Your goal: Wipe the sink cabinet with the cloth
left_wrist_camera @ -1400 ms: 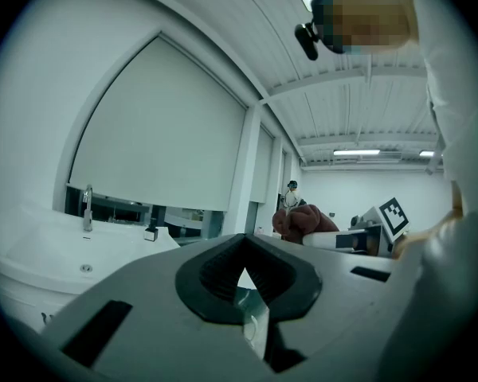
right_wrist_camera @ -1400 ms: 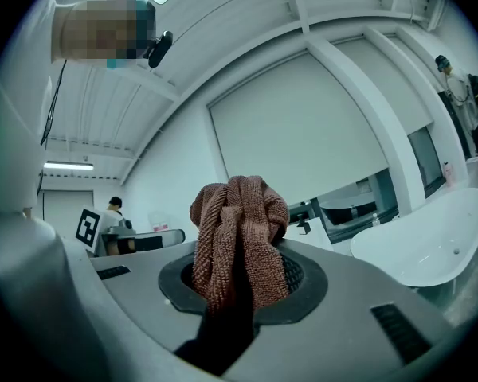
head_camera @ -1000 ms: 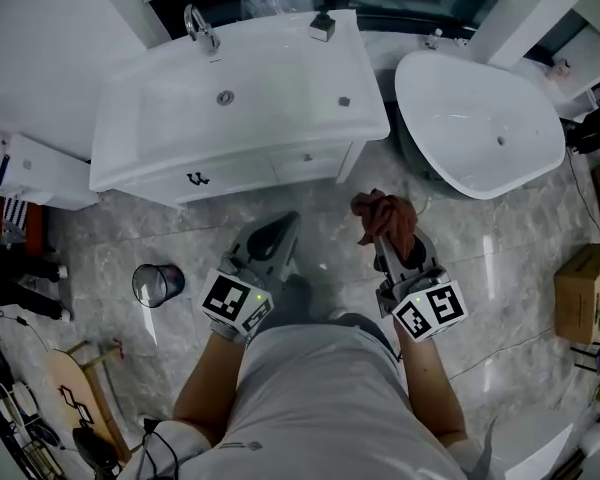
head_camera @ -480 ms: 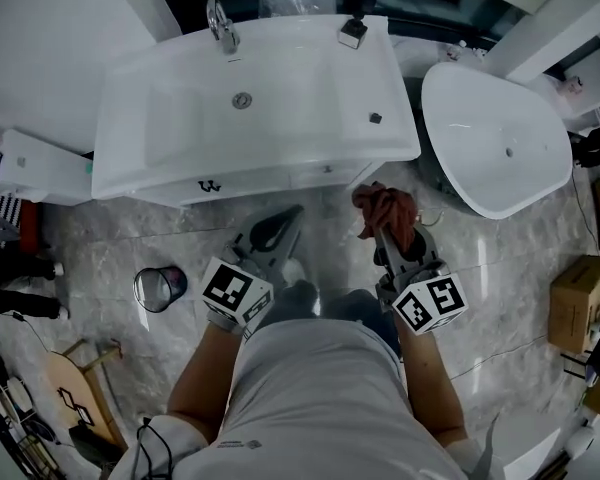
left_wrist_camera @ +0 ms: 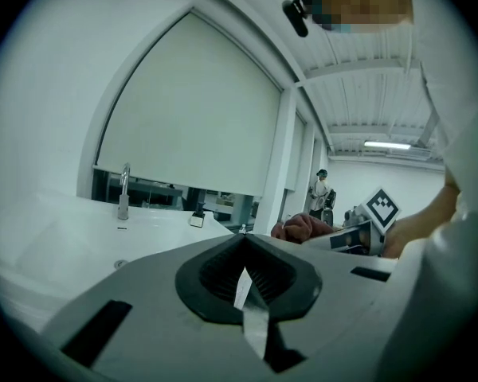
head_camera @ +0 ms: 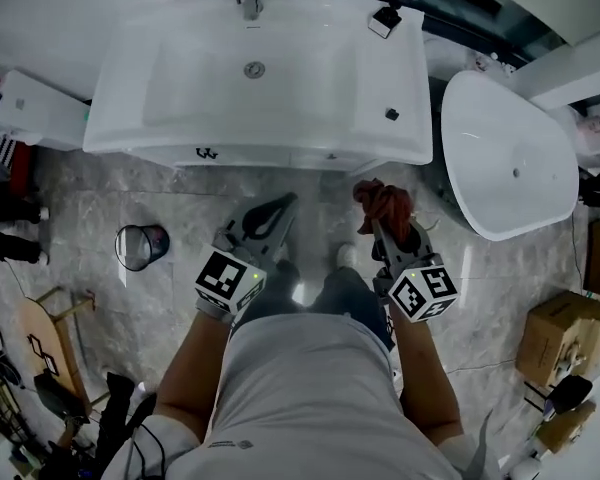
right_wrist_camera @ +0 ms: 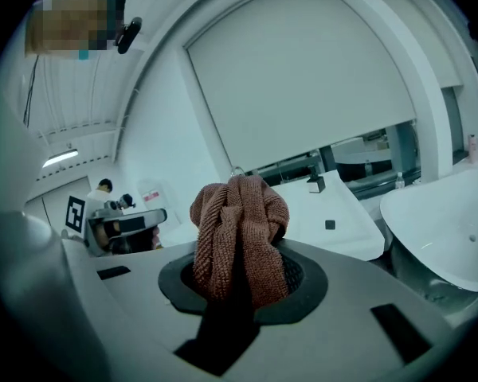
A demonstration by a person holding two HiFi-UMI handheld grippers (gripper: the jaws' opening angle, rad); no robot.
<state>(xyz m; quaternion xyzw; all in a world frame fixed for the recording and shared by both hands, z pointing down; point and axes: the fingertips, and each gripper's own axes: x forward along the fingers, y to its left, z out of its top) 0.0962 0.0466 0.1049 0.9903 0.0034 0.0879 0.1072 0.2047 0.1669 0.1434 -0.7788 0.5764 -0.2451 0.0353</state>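
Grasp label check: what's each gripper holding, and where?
Right gripper pinches the brown cloth by its bunched lower part; the rest bulges past the tips. Left gripper is shut, empty.

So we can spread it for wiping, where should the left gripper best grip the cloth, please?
Probably the bunched top of the cloth, from the left: it bulges clear above the right gripper, whose jaws clamp its lower part. The left gripper is shut, so open first.

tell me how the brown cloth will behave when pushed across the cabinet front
Probably floppy: the cloth bunches in soft folds where the right tool pinches it. Likely light, since the wad stands up unsupported. Its ribbed weave should drag rather than slip on the glossy sink cabinet.
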